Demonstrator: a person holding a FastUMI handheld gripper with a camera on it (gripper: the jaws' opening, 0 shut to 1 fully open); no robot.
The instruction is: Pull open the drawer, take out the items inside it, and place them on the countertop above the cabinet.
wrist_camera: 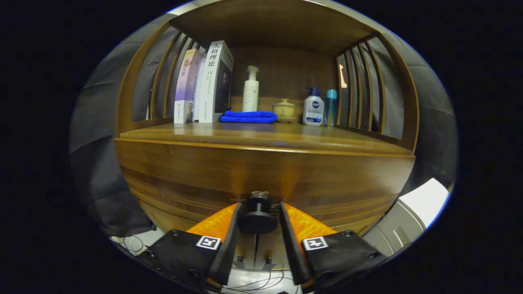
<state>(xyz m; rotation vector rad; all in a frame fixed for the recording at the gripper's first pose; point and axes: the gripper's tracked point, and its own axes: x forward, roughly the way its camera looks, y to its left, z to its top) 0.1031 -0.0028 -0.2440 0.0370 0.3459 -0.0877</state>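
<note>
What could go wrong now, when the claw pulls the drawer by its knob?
1. The claw closes around the small round knob; a pull at an angle may slip off its rim.
2. A sudden pull could shake the cabinet and tip the tall pump bottle or the leaning books on the countertop.

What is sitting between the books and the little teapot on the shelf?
In the gripper view, a folded blue cloth and a tall white pump bottle sit between the books and teapot.

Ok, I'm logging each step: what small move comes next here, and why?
Probably a straight pull back. The fingers sit on either side of the drawer knob, seemingly pressing it, and the drawer front looks flush with the cabinet, so it isn't open yet.
</note>
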